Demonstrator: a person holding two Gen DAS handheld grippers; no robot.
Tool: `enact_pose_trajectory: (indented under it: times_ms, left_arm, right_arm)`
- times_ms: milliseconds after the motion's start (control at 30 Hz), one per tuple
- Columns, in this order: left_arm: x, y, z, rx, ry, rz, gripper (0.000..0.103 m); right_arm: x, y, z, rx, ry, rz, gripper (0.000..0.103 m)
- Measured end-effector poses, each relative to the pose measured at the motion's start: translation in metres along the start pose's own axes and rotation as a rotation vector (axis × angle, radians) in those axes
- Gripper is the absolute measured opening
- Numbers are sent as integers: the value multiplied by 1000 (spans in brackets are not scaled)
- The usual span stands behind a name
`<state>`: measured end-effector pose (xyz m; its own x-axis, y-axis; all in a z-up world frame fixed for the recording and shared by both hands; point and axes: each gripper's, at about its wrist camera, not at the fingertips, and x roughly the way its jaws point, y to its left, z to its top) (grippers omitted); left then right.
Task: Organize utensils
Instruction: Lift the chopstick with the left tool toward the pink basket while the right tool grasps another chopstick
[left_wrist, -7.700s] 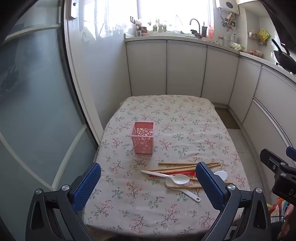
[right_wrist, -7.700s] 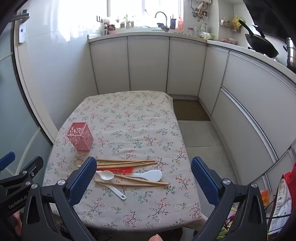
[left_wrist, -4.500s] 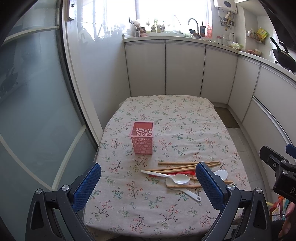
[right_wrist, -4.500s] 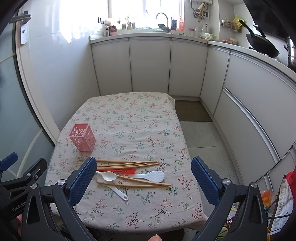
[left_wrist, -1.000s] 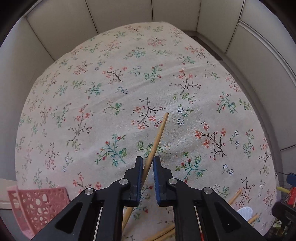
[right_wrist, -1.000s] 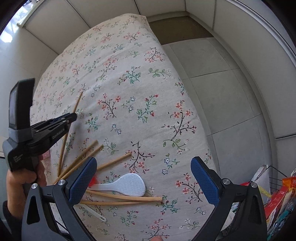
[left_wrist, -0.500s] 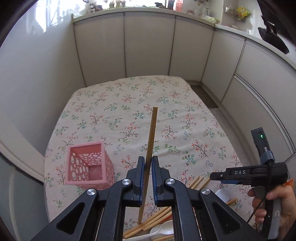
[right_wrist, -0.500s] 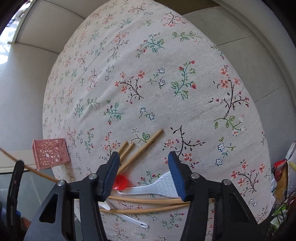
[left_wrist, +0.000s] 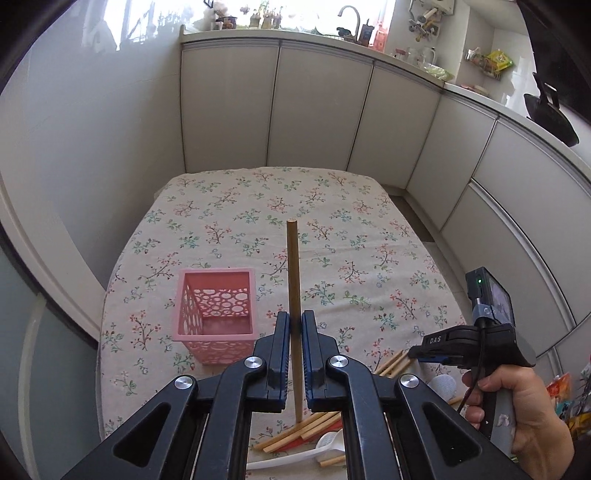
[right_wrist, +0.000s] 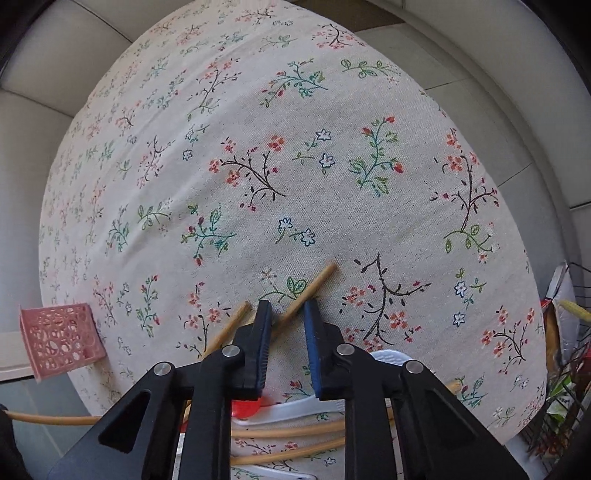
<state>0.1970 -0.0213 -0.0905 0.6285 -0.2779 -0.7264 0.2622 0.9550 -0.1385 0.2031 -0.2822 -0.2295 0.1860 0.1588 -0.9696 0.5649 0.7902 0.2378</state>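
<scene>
My left gripper (left_wrist: 295, 322) is shut on a wooden chopstick (left_wrist: 293, 266), held above the floral table with its far end pointing away. The pink perforated basket (left_wrist: 214, 317) stands just left of that gripper, open top up. My right gripper (right_wrist: 287, 309) points steeply down at the utensil pile. Its jaws are closing around a chopstick lying on the cloth (right_wrist: 314, 284); the pads do not squeeze it. In the left wrist view a hand holds the right gripper (left_wrist: 415, 353) over the pile of chopsticks (left_wrist: 314, 424). A red spoon (right_wrist: 245, 408) and a white spoon (right_wrist: 295, 406) lie under it.
The tablecloth (right_wrist: 258, 110) falls off the table's right edge to a tiled floor. White cabinets (left_wrist: 314, 118) run behind and to the right of the table. A wire rack with bags (right_wrist: 561, 369) stands by the near right corner. The pink basket (right_wrist: 59, 339) sits at the table's left edge.
My left gripper rose with the chopstick and swung back toward the basket. My right gripper sank onto the pile, and its jaws narrowed from wide open to just around one chopstick.
</scene>
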Motion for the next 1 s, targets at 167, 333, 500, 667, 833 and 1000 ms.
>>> enact_pose_trajectory:
  times_ms: [167,333,500,667,833,1000]
  left_arm:
    - [-3,8,-1,-23,-3,2,6]
    - [-2,13,-3,-32,-13,26,7]
    - [-11,16,-5,-31,-29,58,6]
    - [-23,18,-9,-30,-42,69,6]
    - [-29,21,-10,-31,-49,79,6]
    - [-30,27,-11,-35,-46,88,6]
  right_arm:
    - [2,-18,6,121,17,117,8]
    - [6,-41,11,238,62,311,0]
    - [-6,-44,7,221,55,388,0]
    - [-15,-39,10,153,30,281,2]
    - [-15,-25,11,89,1,142,16]
    - [-5,2,6,57,-38,-14,18]
